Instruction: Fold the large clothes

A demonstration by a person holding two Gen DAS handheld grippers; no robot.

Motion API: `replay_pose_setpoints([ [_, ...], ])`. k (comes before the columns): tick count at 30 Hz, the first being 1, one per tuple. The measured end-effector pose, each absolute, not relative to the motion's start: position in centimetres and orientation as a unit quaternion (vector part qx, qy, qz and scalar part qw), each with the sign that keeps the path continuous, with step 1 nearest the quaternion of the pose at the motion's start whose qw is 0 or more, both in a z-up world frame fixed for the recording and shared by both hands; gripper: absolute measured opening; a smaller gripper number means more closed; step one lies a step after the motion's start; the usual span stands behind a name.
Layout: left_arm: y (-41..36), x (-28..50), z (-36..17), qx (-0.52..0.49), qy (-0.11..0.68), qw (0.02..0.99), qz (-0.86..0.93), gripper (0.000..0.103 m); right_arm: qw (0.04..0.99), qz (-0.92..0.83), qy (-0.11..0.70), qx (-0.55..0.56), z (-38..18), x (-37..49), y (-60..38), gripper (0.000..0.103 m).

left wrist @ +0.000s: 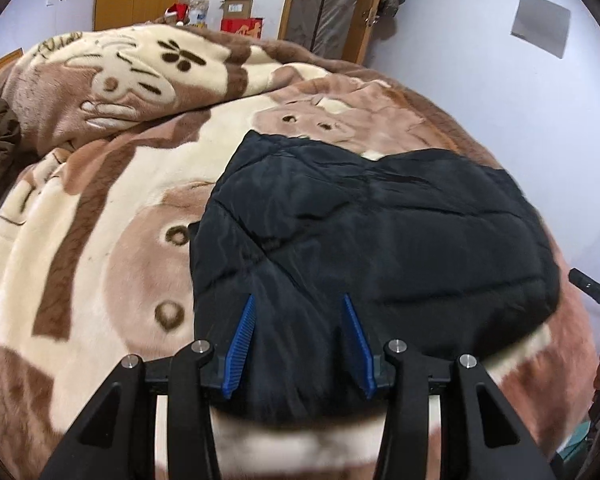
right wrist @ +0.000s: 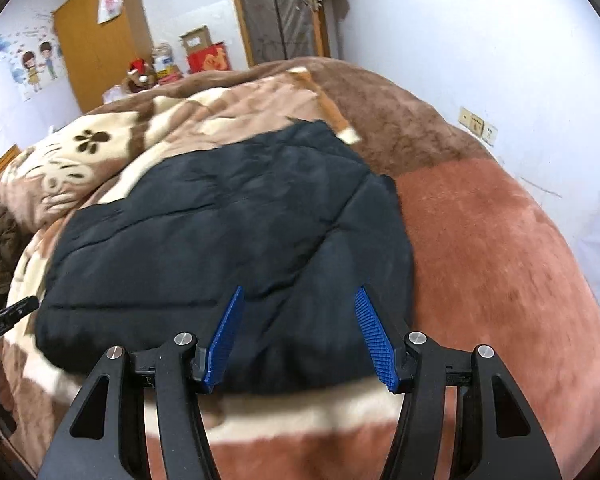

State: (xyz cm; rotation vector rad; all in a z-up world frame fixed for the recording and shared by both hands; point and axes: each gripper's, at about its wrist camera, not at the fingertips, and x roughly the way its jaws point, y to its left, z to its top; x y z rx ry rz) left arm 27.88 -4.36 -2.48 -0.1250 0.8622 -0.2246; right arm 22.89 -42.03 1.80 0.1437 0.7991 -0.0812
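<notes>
Both wrist cameras are looking forward and slightly down along their blue fingers, sitting close above the near edge of the bed. The left view is facing the dark jacket from its left, the right view from its right. Both are sharing the jacket, blanket and far wardrobe.

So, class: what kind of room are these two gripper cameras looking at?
Most likely a bedroom: a bed under a plush brown and cream patterned blanket, a tall wooden wardrobe, and a black quilted jacket lying on the bed.
</notes>
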Motion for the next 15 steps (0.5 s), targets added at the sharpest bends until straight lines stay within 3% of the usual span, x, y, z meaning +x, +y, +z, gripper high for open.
replay_pose_setpoints([
  [15,-4.4,11.1,2.0,-0.036,0.396,0.91,-0.118,0.048,0.929,-0.023,0.368,0.037,5.3,9.0,-31.7,0.059],
])
